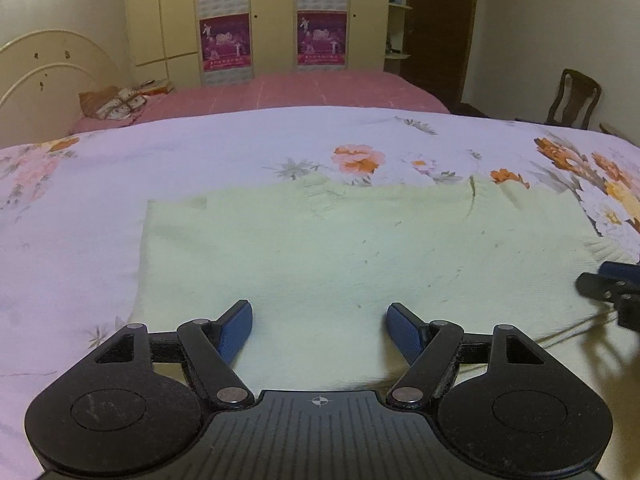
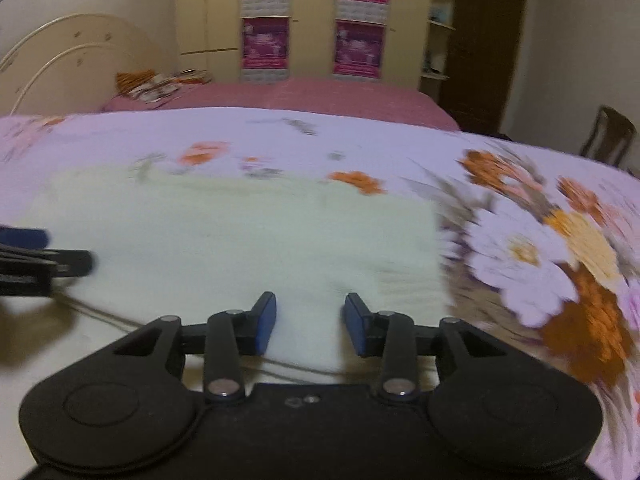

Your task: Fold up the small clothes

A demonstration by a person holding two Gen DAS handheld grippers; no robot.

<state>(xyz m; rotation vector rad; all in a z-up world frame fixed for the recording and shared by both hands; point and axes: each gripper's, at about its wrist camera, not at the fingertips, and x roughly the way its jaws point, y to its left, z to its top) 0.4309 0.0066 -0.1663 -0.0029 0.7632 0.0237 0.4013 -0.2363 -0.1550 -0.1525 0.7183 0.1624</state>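
A pale green garment (image 1: 340, 248) lies flat on the floral bedsheet (image 1: 160, 152), folded into a wide rectangle. My left gripper (image 1: 319, 312) is open and empty over its near edge. The right gripper (image 1: 612, 280) shows at the right edge of the left wrist view, by the garment's right end. In the right wrist view, which is blurred, my right gripper (image 2: 311, 308) is open and empty over the garment (image 2: 240, 240) near its right edge. The left gripper (image 2: 36, 256) shows at the far left there.
The sheet's large orange and white flowers (image 2: 560, 260) lie right of the garment. A pink bed (image 1: 280, 92) with a headboard and a pile of cloth stands behind. A wardrobe with posters (image 1: 272, 20) and a wooden chair (image 1: 572, 98) are beyond.
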